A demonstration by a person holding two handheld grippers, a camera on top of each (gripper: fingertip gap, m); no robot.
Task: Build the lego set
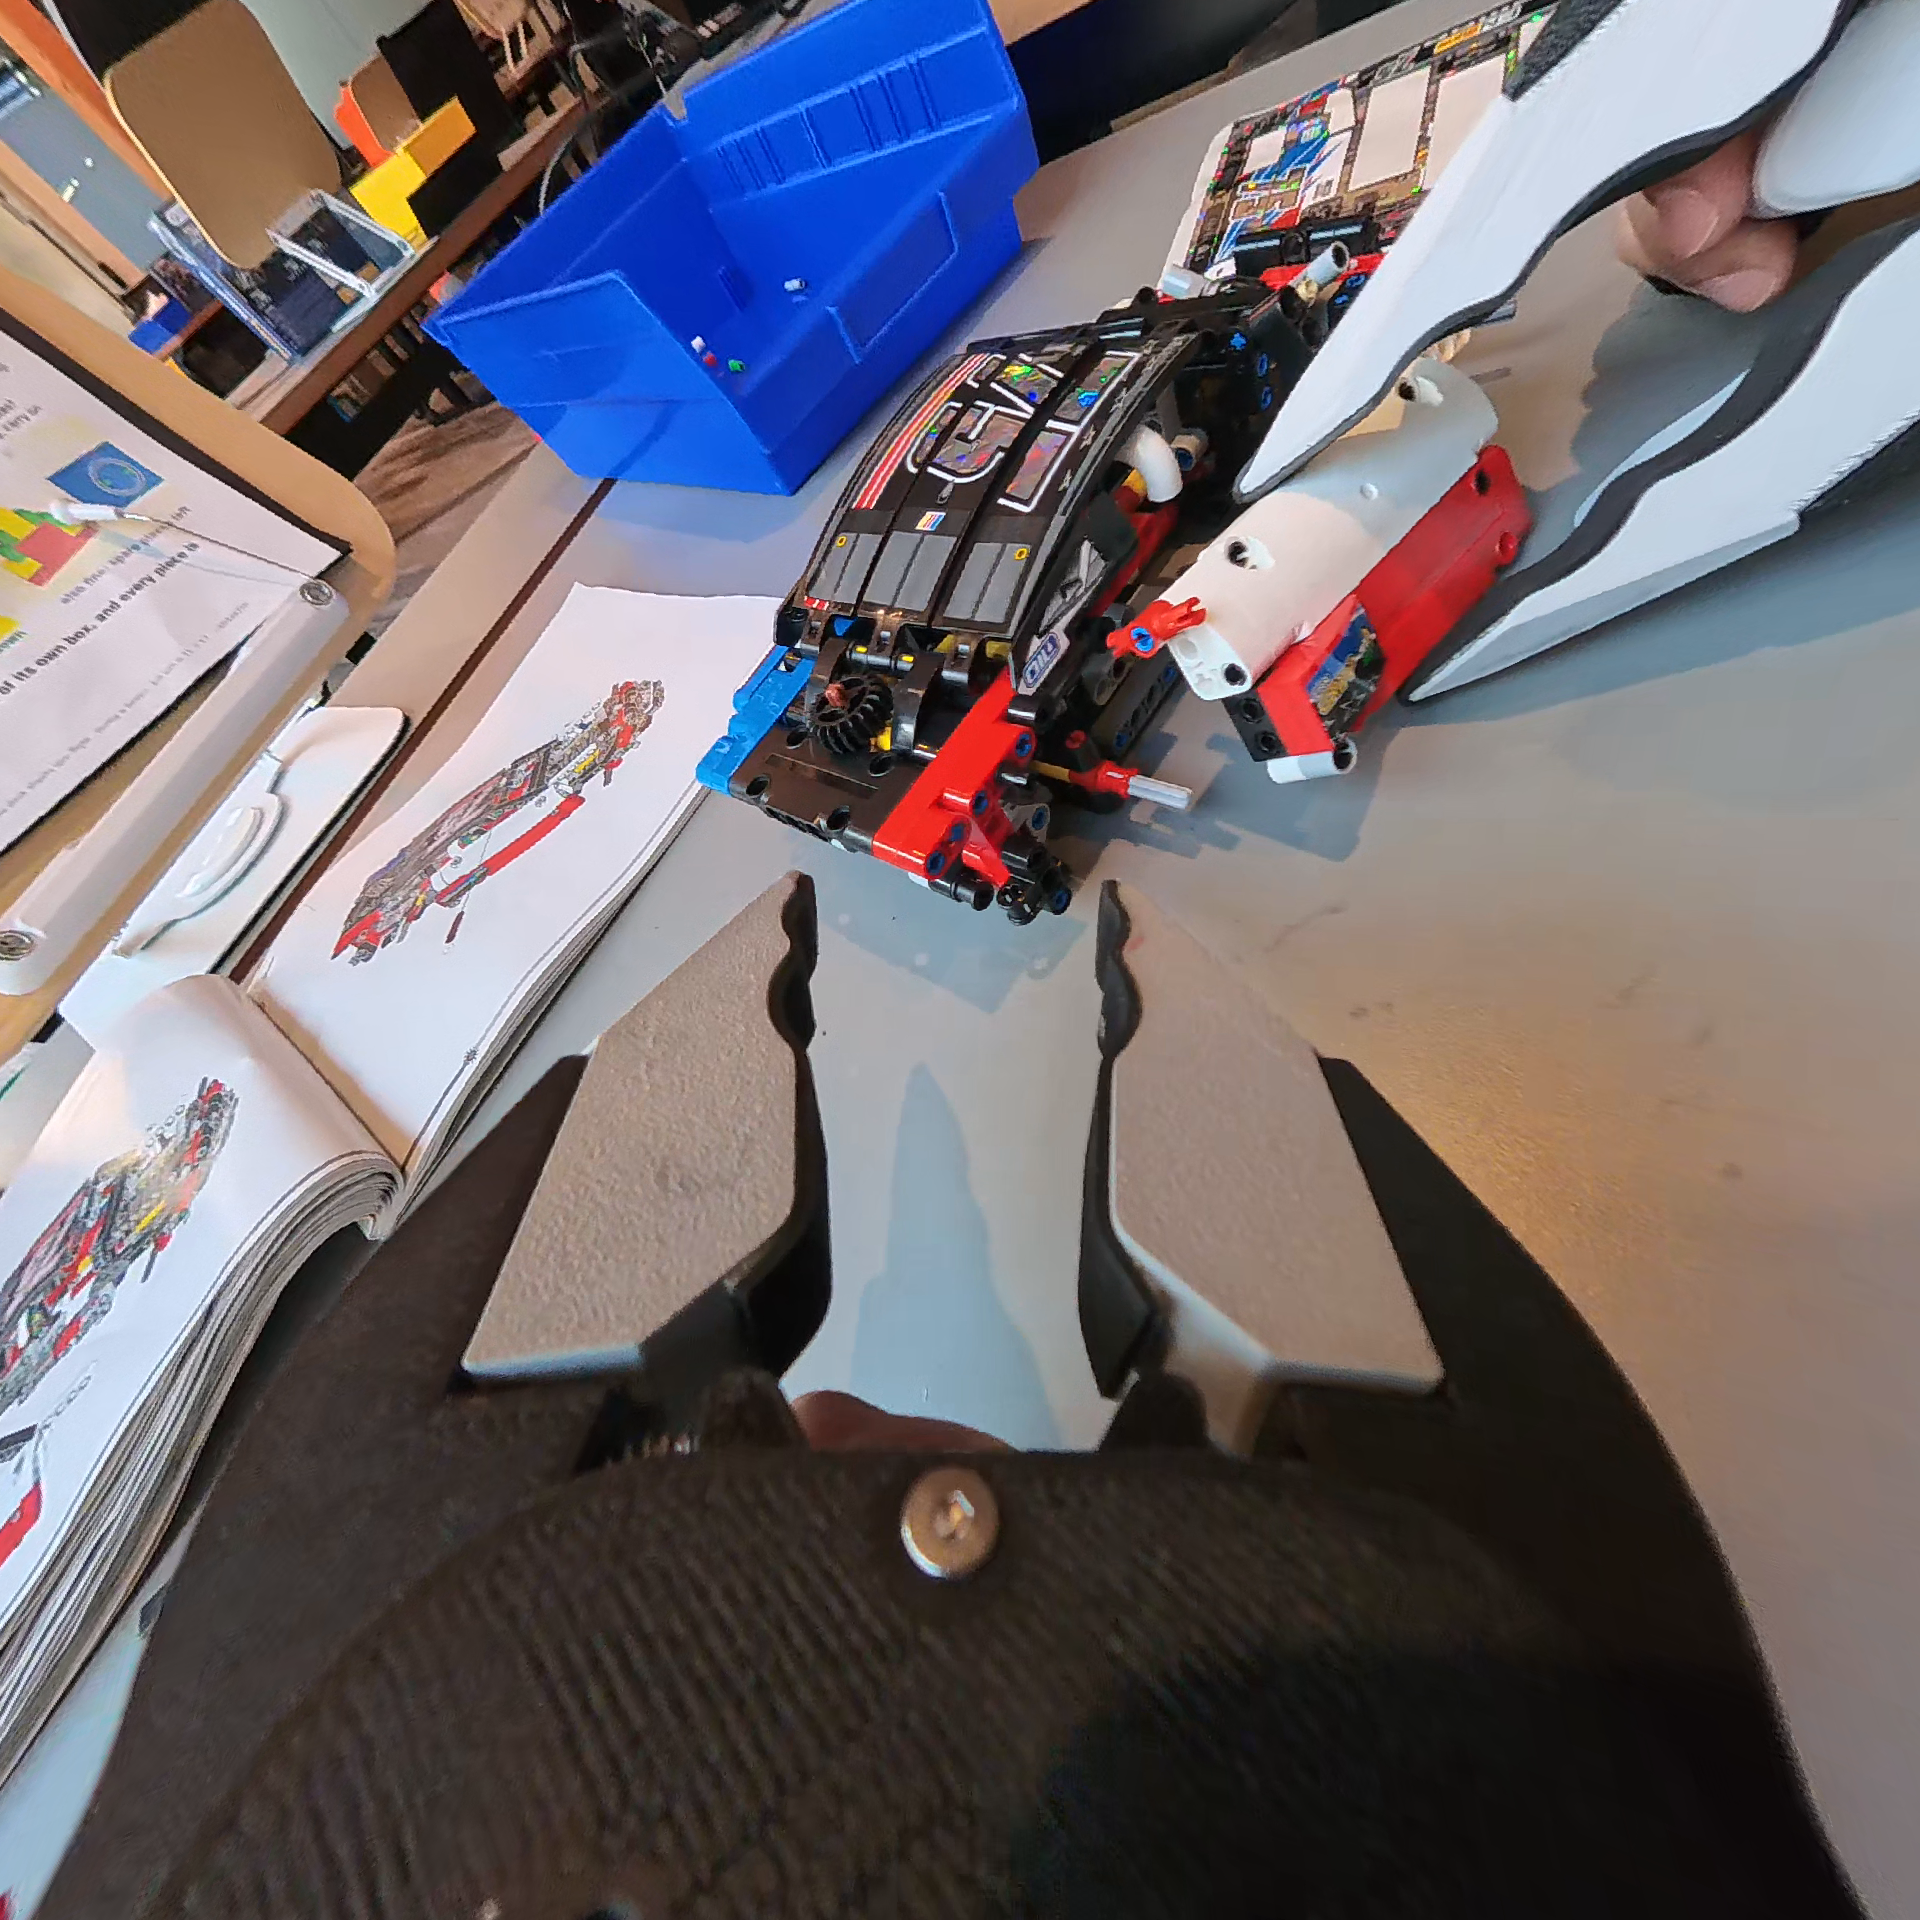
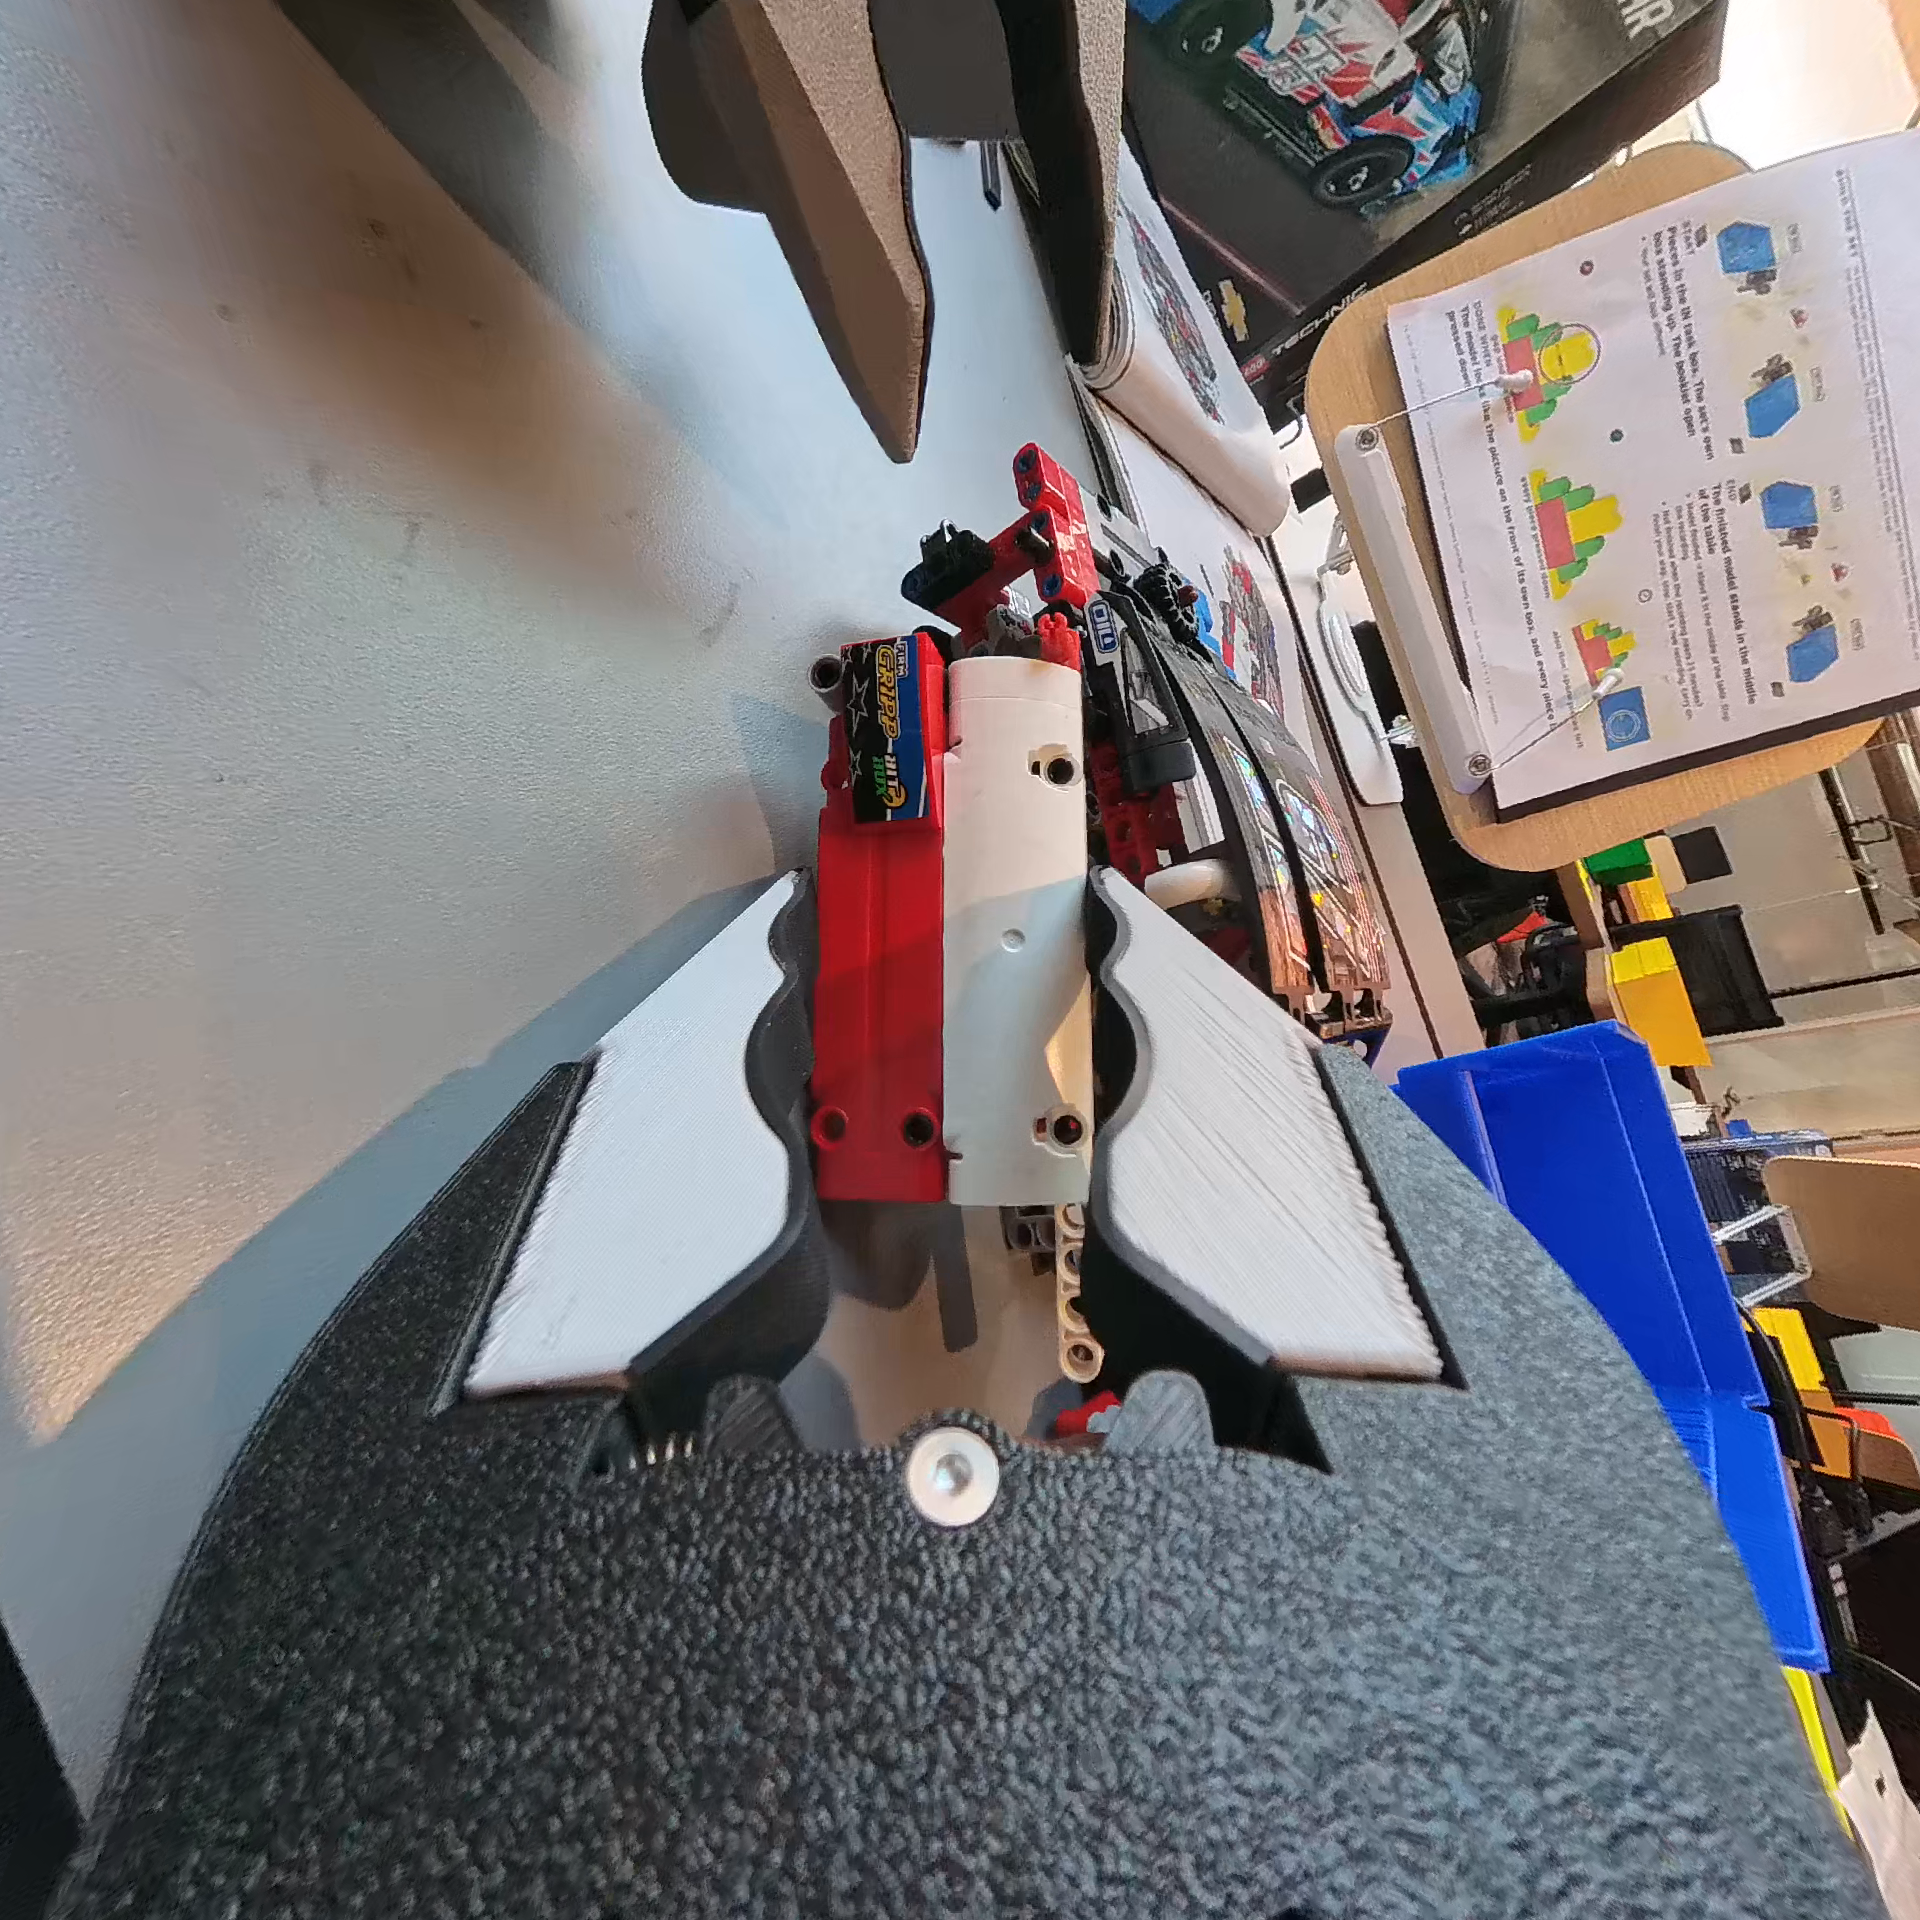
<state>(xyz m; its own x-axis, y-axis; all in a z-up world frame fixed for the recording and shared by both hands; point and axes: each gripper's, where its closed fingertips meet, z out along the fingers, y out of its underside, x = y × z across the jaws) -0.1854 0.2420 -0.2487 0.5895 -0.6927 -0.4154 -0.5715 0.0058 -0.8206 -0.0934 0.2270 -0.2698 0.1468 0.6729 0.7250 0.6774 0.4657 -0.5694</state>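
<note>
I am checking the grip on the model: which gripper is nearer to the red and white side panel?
Right. The right gripper closes around the red and white side panel, fingers on both sides. The left gripper hangs open over bare table, apart from the car's front.

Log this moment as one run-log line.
left gripper: open, empty, above table | right gripper: shut on side panel | car model: partly built, on table | booklet: open

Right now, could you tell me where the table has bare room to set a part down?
The grey table is bare right of the left gripper, in front of the lego car. It is crowded on the left, by the open booklet and blue bin, and behind, where the right gripper clamps the car's red-and-white side.
</note>
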